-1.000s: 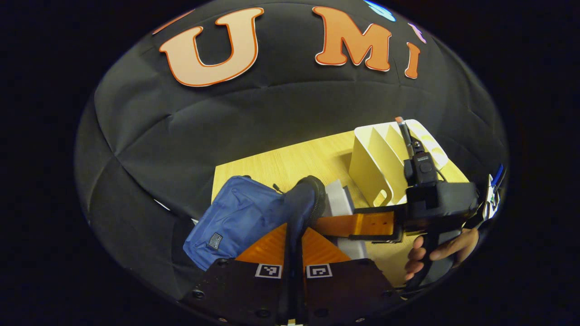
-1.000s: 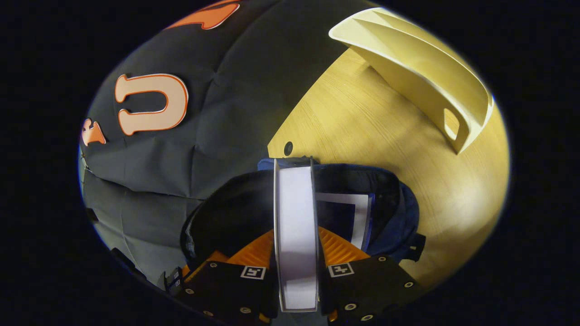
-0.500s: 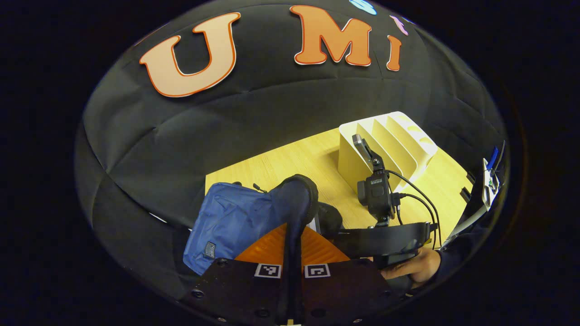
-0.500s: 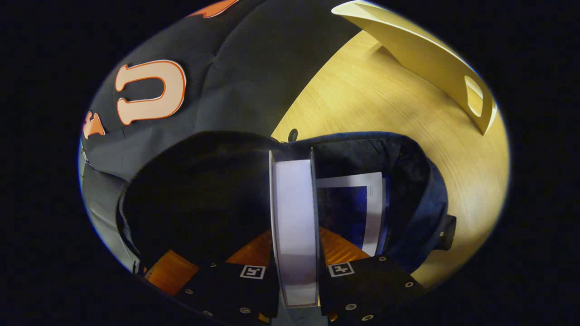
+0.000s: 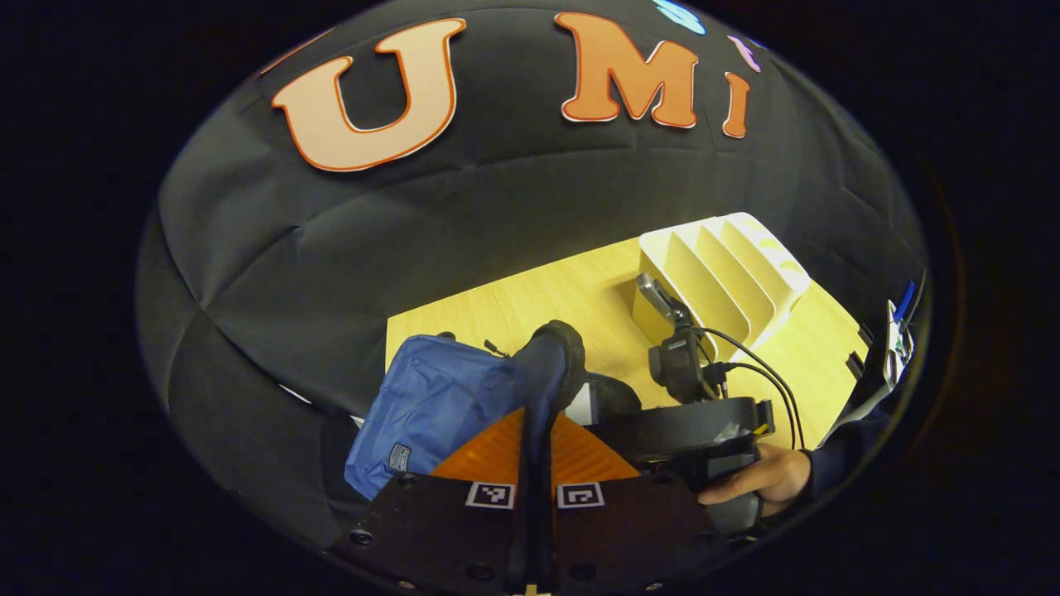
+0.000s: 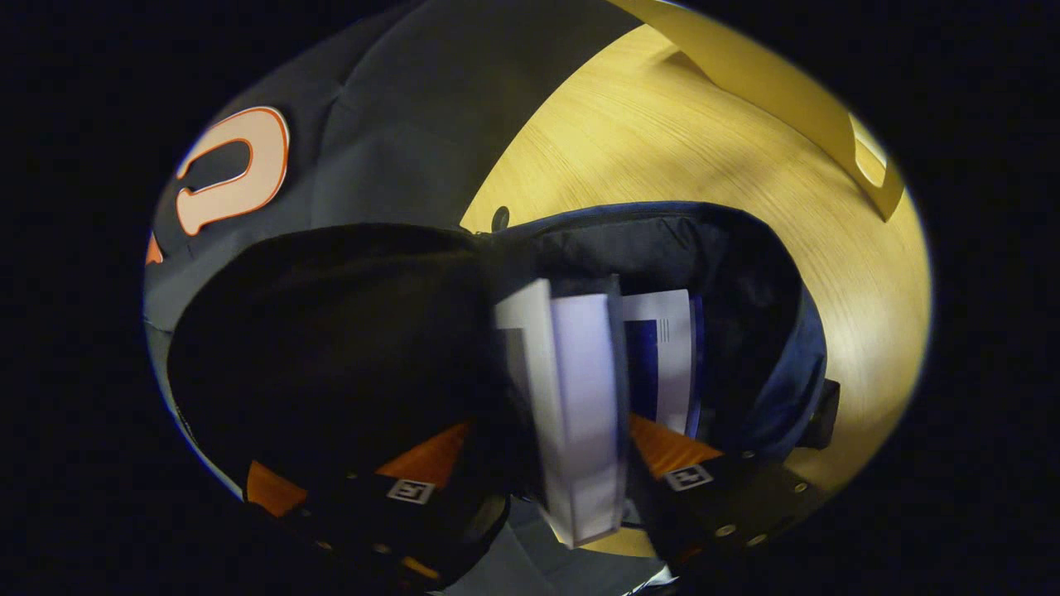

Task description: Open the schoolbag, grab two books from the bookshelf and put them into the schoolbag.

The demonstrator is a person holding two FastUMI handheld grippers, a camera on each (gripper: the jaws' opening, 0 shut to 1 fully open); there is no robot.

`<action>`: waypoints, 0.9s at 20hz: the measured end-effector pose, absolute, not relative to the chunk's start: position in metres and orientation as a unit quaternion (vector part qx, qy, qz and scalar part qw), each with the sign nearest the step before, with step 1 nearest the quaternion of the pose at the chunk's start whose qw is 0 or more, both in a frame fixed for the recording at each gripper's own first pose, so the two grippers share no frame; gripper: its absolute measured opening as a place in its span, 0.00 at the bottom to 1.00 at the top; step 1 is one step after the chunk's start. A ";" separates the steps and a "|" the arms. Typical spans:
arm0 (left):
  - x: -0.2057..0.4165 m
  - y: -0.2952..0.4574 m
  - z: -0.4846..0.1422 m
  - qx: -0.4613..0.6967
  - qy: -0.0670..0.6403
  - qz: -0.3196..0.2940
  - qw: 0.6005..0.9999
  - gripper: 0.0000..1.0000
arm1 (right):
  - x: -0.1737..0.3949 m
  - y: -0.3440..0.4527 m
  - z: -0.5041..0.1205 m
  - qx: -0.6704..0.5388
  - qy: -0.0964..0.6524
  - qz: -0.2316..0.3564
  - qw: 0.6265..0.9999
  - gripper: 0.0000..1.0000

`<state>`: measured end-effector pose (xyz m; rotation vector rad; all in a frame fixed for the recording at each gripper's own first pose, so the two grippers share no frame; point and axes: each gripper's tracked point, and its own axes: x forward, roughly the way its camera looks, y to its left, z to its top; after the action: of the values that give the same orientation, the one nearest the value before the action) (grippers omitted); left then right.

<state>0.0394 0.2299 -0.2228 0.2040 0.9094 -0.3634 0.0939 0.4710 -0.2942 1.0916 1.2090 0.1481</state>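
**Second book released into schoolbag**

Right gripper (image 6: 571,463): fingers had spread since half a second before, freeing the tilted book (image 6: 580,406) inside the schoolbag (image 6: 770,348), beside the first book (image 6: 667,356). Left gripper (image 5: 536,451): fingers still pinching the schoolbag's rim. Bookshelf (image 5: 729,281) beyond the schoolbag on the table (image 5: 530,302). Both books judged delivered.

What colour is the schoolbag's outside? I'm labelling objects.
Blue outside, on the schoolbag; the left gripper view shows it best.
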 end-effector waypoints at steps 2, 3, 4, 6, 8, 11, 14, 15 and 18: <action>0.041 0.231 -0.224 0.095 0.438 -0.171 0.877 0.05 | 0.085 0.472 -0.294 0.465 0.559 0.075 0.682 0.97; 0.042 0.231 -0.226 0.094 0.439 -0.169 0.877 0.05 | 0.073 0.470 -0.296 0.444 0.582 0.077 0.677 0.97; 0.042 0.231 -0.226 0.093 0.441 -0.168 0.877 0.05 | 0.065 0.467 -0.297 0.429 0.596 0.081 0.674 0.97; 0.042 0.230 -0.226 0.093 0.441 -0.165 0.877 0.05 | 0.061 0.462 -0.287 0.429 0.598 0.089 0.672 0.97; 0.044 0.229 -0.226 0.092 0.442 -0.161 0.877 0.05 | 0.063 0.456 -0.280 0.442 0.593 0.099 0.665 0.97; 0.044 0.228 -0.227 0.093 0.444 -0.155 0.878 0.04 | 0.072 0.428 -0.269 0.427 0.582 0.094 0.686 0.97; 0.045 0.225 -0.228 0.094 0.445 -0.147 0.878 0.04 | 0.085 0.388 -0.245 0.422 0.555 0.092 0.711 0.97; 0.044 0.225 -0.229 0.094 0.446 -0.143 0.878 0.05 | 0.094 0.371 -0.232 0.418 0.534 0.090 0.729 0.97; 0.043 0.222 -0.231 0.091 0.449 -0.136 0.878 0.05 | 0.118 0.300 -0.195 0.380 0.476 0.072 0.790 0.96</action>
<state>0.0425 0.2215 -0.2309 0.1903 0.9370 -0.2833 0.1179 0.3000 -0.1948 0.8183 1.0259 0.1547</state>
